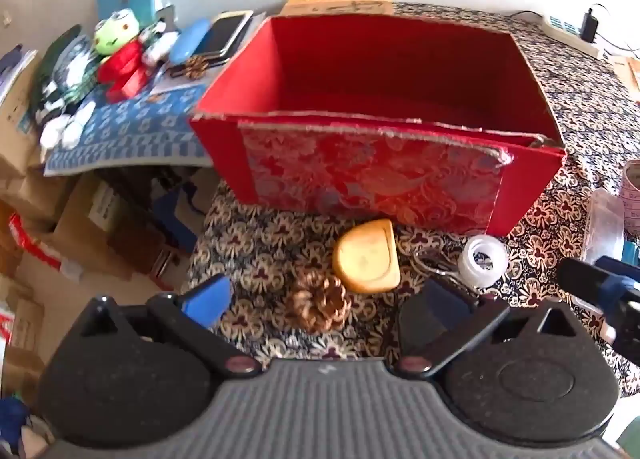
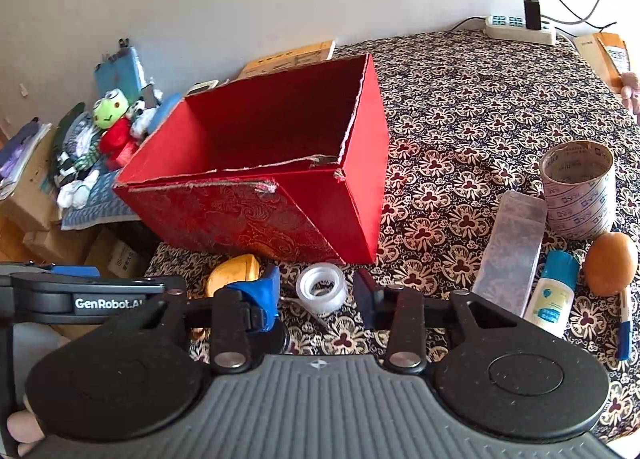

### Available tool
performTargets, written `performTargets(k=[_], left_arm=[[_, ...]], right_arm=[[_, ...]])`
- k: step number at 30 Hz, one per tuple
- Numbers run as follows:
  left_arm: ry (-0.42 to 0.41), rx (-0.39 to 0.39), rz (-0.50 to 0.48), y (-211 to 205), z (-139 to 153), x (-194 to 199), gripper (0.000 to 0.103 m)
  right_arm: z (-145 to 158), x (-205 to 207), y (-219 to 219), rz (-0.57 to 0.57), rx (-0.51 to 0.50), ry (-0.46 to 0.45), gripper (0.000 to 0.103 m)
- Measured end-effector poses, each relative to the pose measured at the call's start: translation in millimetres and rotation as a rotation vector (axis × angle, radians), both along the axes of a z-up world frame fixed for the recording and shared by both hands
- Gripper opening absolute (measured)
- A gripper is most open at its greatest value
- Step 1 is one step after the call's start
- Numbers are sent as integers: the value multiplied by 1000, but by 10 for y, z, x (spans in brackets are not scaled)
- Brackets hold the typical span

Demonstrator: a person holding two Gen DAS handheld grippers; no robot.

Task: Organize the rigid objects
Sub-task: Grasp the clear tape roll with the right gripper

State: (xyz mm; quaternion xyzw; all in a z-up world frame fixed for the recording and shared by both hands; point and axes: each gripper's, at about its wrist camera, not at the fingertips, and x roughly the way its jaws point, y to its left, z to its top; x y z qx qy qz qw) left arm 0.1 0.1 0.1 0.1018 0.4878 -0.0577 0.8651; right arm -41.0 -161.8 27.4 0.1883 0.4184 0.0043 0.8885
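Note:
A red box (image 1: 372, 175) with a patterned front stands open-topped on the flowered tablecloth; I see nothing inside it. In front of it lie a yellow rounded block (image 1: 366, 257), a pine cone (image 1: 320, 301) and a small clear tape roll (image 1: 482, 261). My left gripper (image 1: 324, 295) is open wide, hovering with the pine cone between its fingers, not touching it. In the right wrist view my right gripper (image 2: 317, 279) is open, and the clear tape roll (image 2: 322, 291) shows between its tips, apart from both pads. The red box (image 2: 256, 215) is just beyond.
At the right stand a wide tape roll (image 2: 576, 189), a clear plastic case (image 2: 510, 251), a brown egg-shaped thing (image 2: 610, 263), a glue bottle (image 2: 554, 291) and a blue pen (image 2: 626, 323). Plush toys (image 2: 110, 107) and cartons crowd the left beyond the table edge. A power strip (image 2: 520, 29) lies at the back.

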Motion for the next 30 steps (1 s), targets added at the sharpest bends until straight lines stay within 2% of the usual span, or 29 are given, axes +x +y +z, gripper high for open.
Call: performTargets(k=[4, 12, 15, 18, 19, 20, 23, 30], left_arm=[[-9, -5, -61, 66, 16, 123, 102], [5, -71, -190, 91, -86, 159, 102], [16, -149, -254, 150, -113, 129, 101], [-7, -268, -352, 168, -112, 58, 100], [-3, -281, -379, 153, -137, 51, 99], [7, -303, -393, 128, -170, 49, 95], [77, -388, -429, 13, -270, 81, 65], [118, -387, -423, -332, -433, 143, 63]], right_arm=[[-61, 38, 57, -48, 0, 23, 20], [-128, 7, 30, -103, 25, 71, 20], [-177, 1, -9, -104, 25, 78, 20], [-251, 29, -76, -88, 39, 88, 18], [-275, 46, -104, -81, 48, 91, 17], [-295, 77, -137, -70, 62, 93, 17], [-362, 194, -236, -44, 97, 113, 15], [-519, 486, -330, 81, 131, 167, 10]])
